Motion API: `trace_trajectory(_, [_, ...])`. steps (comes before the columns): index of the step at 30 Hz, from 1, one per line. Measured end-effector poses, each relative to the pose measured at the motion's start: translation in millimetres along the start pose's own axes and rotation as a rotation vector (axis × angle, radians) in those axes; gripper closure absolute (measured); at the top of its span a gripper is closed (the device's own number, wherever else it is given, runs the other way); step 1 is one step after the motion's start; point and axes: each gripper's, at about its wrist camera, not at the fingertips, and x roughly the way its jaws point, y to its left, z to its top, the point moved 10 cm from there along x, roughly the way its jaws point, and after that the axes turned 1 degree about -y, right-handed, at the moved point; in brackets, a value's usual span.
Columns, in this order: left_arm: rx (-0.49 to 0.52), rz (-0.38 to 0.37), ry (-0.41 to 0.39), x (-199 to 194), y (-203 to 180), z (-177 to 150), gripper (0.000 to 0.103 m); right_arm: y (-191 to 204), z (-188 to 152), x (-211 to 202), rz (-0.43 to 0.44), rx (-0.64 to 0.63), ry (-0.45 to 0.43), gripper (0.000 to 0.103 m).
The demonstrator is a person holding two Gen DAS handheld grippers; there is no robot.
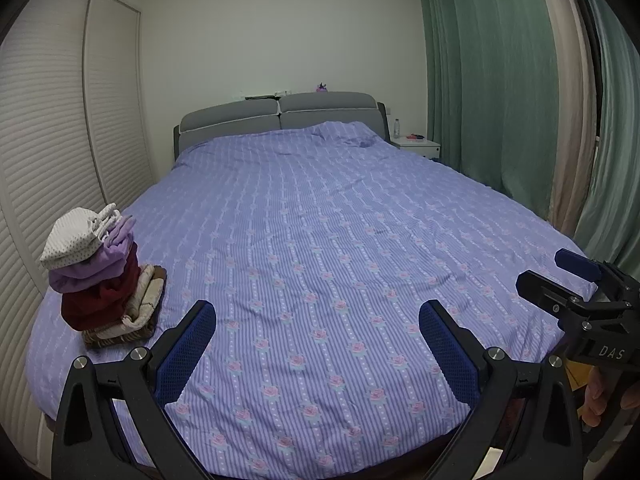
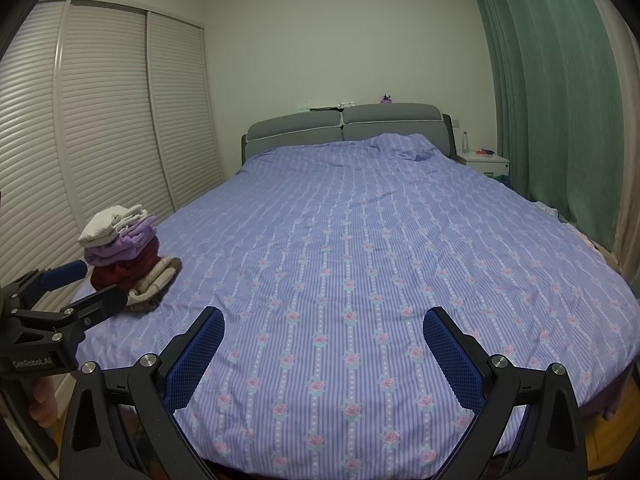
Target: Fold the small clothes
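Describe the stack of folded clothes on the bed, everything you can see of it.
The stack of folded clothes sits near the bed's left foot corner, on the purple floral cover beside the louvred wardrobe. From the bottom: a brown and cream knit piece, a dark red garment, lilac pieces, and a white dotted one on top. The soft pile leans slightly. Neither gripper touches it.

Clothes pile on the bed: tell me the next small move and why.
Probably swing the left gripper toward the stack of folded clothes at the bed's near left corner, or look elsewhere for an unfolded piece. Both grippers are open and empty, the right gripper hovers over bare bedspread, and no loose garment shows in either view.
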Motion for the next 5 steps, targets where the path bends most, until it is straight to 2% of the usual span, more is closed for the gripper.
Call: trace_trajectory(5, [0.000, -0.007, 0.004, 0.3, -1.9, -0.6, 0.000, -0.5, 0.4, 0.2, -0.001, 0.001, 0.001, 0.002])
